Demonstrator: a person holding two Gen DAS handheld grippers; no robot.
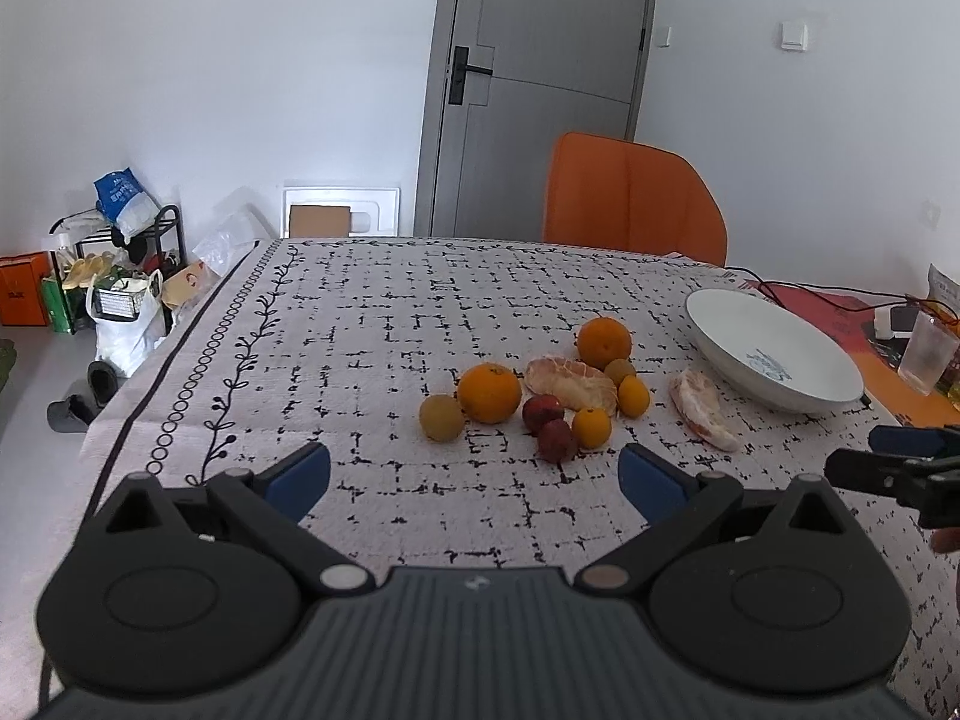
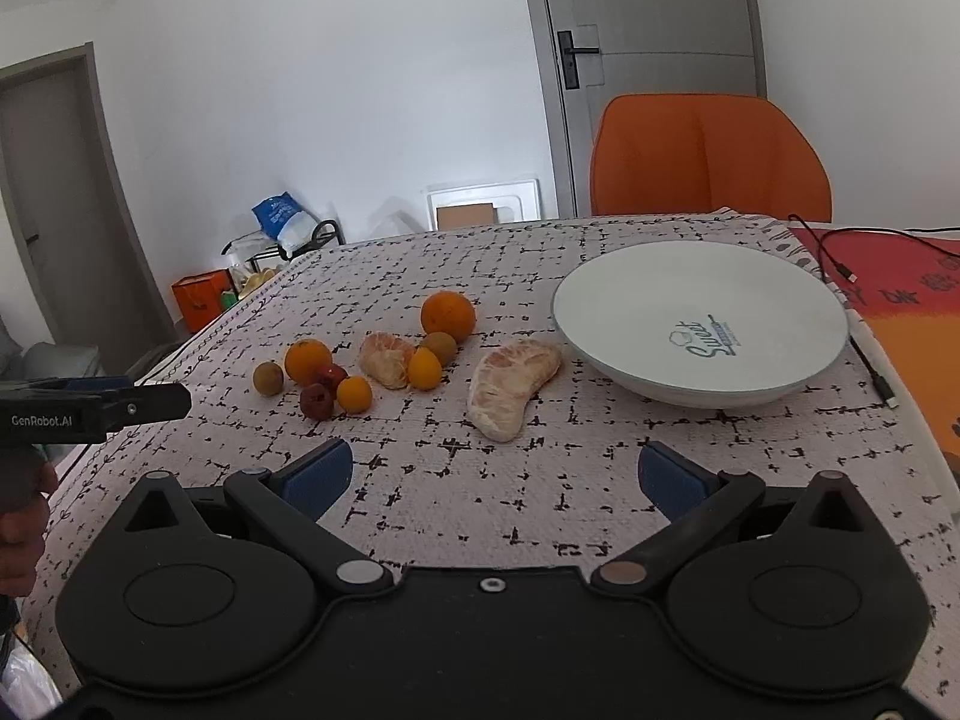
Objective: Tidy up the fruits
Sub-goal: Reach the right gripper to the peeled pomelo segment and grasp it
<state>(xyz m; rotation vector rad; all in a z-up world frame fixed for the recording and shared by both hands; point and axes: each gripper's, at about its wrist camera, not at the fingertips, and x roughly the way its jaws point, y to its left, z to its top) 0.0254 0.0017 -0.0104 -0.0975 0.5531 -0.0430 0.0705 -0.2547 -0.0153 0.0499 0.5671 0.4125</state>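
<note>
Several fruits lie loose on the patterned tablecloth [image 1: 372, 360]: two oranges [image 1: 489, 393] [image 2: 447, 315], small kumquats [image 1: 591, 427], two dark red fruits [image 1: 556, 441], brownish-green fruits [image 1: 441, 417], and two peeled pomelo pieces [image 1: 702, 409] [image 2: 510, 387]. An empty white bowl [image 2: 699, 324] stands to their right, also in the left wrist view [image 1: 774, 357]. My left gripper [image 1: 474, 480] is open and empty, just short of the fruit cluster. My right gripper [image 2: 495, 477] is open and empty, just short of the nearer pomelo piece.
An orange chair [image 1: 630, 204] stands behind the table. A black cable [image 2: 840, 264] runs over a red-orange mat [image 2: 906, 306] right of the bowl. A clear cup [image 1: 927, 357] sits far right. Bags and a rack [image 1: 120, 276] stand on the floor at left.
</note>
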